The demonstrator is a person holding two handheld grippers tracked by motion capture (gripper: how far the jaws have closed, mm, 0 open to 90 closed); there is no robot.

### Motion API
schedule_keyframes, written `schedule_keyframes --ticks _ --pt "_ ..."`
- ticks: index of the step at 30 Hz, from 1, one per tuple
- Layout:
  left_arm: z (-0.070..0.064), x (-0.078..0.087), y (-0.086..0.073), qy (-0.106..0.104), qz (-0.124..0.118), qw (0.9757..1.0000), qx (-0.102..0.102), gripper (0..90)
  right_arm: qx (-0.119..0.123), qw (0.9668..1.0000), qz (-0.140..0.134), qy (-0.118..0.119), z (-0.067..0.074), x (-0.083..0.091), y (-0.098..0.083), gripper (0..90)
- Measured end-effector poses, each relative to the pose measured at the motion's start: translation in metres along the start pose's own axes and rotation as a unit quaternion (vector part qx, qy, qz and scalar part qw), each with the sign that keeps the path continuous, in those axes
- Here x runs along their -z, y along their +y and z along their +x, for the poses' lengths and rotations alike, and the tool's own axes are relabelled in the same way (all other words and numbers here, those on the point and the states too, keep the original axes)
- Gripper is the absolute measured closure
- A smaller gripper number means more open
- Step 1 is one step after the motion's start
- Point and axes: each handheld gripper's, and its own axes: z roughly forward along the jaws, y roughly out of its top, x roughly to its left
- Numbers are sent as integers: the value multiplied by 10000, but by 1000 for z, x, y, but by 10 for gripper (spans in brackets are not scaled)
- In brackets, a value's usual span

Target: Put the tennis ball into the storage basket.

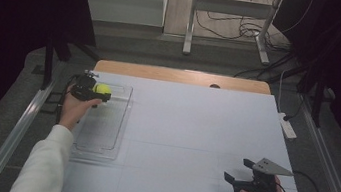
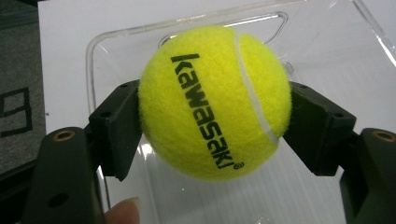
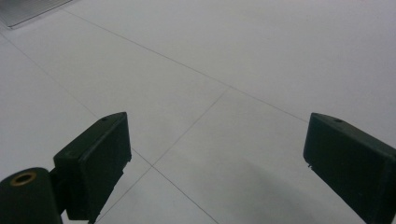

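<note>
While left tool (image 2: 212, 123) clamps tennis ball (image 2: 215, 100) over clear tray (image 1: 102, 139), right tool (image 3: 217, 163) gapes apart.

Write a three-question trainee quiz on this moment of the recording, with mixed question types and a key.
1. True or false: the left gripper is shut on the tennis ball.
2. The right gripper has its jaws: A) spread with nothing between them, B) shut on a cloth, C) shut on a second ball.
3. Fill in: the ball is held over the far end of the clear plastic ____.

Key: 1 true; 2 A; 3 tray.
</note>
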Motion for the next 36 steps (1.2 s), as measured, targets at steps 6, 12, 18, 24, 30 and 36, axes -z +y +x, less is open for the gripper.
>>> schedule_keyframes --ticks 6,12,18,24,30,36 --pt "0 -5 -2 -11 123 9999 -28 261 9 10000 20 -2 0 0 0 78" --pt "-1 -8 -4 7 186 9998 -43 261 10 10000 21 9 0 -1 0 78" --pt "-4 -14 -6 20 283 9996 -43 260 20 10000 37 20 0 -1 0 78" --pt "-5 -18 -7 57 373 9993 -39 260 13 10000 32 27 0 -1 0 77" --pt "-5 -20 -7 61 433 9990 -45 259 19 10000 37 21 0 -1 0 78" --pt "-8 -21 -7 99 493 9987 -66 256 17 10000 36 20 0 -1 0 77"
